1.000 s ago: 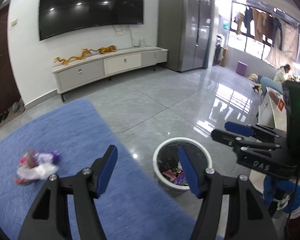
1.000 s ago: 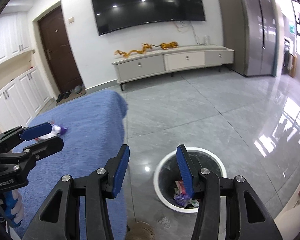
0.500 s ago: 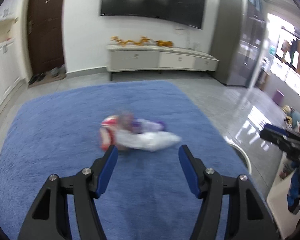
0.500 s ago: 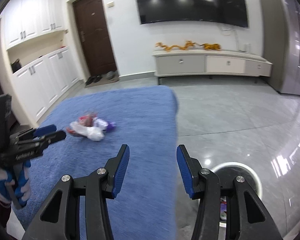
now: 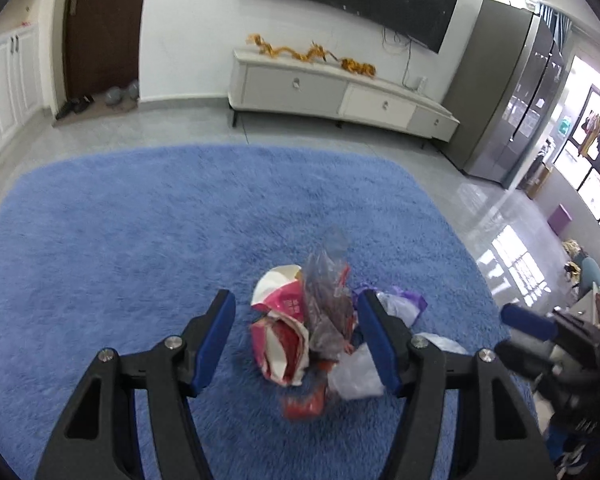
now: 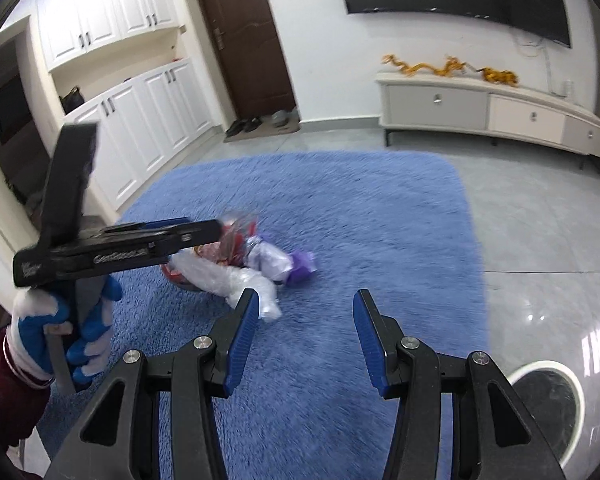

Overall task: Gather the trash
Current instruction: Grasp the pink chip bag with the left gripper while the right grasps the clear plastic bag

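A pile of trash (image 5: pixel 312 328) lies on the blue rug (image 5: pixel 140 232): a red and white wrapper, clear and white plastic bags, a purple scrap. My left gripper (image 5: pixel 296 336) is open, its fingers on either side of the pile, just above it. In the right wrist view the pile (image 6: pixel 244 264) shows with the left gripper (image 6: pixel 204 232) over it. My right gripper (image 6: pixel 304 340) is open and empty, above the rug to the right of the pile. The white-rimmed trash bin (image 6: pixel 548 404) stands on the tile floor at lower right.
A white TV cabinet (image 5: pixel 340 92) with gold dragon figures stands along the far wall under a wall TV. A dark door (image 6: pixel 244 36) and white cupboards (image 6: pixel 140 116) are at the left. A grey fridge (image 5: pixel 508 96) is at the right.
Both grippers swung left from the bin toward the rug. The left gripper moved close to the trash pile, which now lies between its open fingers.
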The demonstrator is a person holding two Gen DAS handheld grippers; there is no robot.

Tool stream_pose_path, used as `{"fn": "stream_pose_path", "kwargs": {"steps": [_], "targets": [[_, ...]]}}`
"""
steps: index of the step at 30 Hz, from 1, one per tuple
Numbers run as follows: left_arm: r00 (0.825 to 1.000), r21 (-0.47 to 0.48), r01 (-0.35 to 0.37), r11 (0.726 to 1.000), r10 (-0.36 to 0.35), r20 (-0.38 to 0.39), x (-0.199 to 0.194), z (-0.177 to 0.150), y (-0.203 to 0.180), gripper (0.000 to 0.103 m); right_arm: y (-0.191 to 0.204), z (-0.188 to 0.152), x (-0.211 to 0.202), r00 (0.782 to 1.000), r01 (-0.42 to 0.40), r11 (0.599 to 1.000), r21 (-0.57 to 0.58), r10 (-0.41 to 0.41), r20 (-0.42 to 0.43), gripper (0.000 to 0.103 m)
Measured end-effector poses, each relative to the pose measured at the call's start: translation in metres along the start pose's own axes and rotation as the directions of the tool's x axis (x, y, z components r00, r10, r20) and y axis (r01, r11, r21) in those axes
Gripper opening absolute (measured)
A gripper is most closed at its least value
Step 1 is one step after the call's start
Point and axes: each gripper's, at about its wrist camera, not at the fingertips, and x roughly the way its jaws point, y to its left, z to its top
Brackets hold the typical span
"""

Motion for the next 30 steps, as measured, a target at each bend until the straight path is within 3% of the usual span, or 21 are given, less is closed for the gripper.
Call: {"fn": "stream_pose_path", "kwargs": {"steps": [7, 8, 9, 11, 14, 18, 20, 30], "targets": [[0.996, -0.039, 0.067, 0.997, -0.069, -0.053, 0.017, -0.006, 0.008, 0.061, 0.012, -0.004, 0.033, 0.996, -0.082, 0.997, -0.002, 0.081, -0.048, 0.048], [0.996, -0.043, 0.075, 0.996, -0.077, -0.052, 0.017, -0.007, 0.009, 0.056, 0.014, -0.004, 0.036, 0.995, -0.09, 0.996, 0.001, 0.09, -0.052, 0.045], [0.995, -0.044, 0.08, 0.996, -0.082, -0.052, 0.016, -0.008, 0.01, 0.051, 0.015, -0.005, 0.038, 0.994, -0.098, 0.995, 0.003, 0.098, -0.056, 0.042], [0.995, -0.053, 0.086, 0.995, -0.089, -0.048, 0.011, -0.011, 0.013, 0.04, 0.017, -0.006, 0.042, 0.991, -0.115, 0.993, 0.004, 0.115, -0.062, 0.011], [0.996, -0.055, 0.082, 0.995, -0.084, -0.029, 0.0, -0.016, 0.016, 0.031, 0.019, -0.01, 0.039, 0.989, -0.135, 0.991, 0.007, 0.135, -0.055, 0.006], [0.998, -0.041, 0.065, 0.997, -0.065, 0.004, -0.023, -0.024, 0.016, 0.024, 0.025, -0.02, 0.024, 0.99, -0.132, 0.991, -0.012, 0.131, -0.05, 0.005], [0.998, -0.032, 0.051, 0.998, -0.05, 0.026, -0.038, -0.029, 0.015, 0.014, 0.028, -0.026, 0.012, 0.991, -0.128, 0.992, -0.02, 0.127, -0.048, 0.004], [0.993, 0.008, 0.006, 1.0, -0.007, 0.116, -0.111, -0.061, -0.005, 0.004, 0.03, -0.059, -0.065, 0.998, -0.054, 0.999, -0.002, 0.054, 0.015, 0.004]]}}
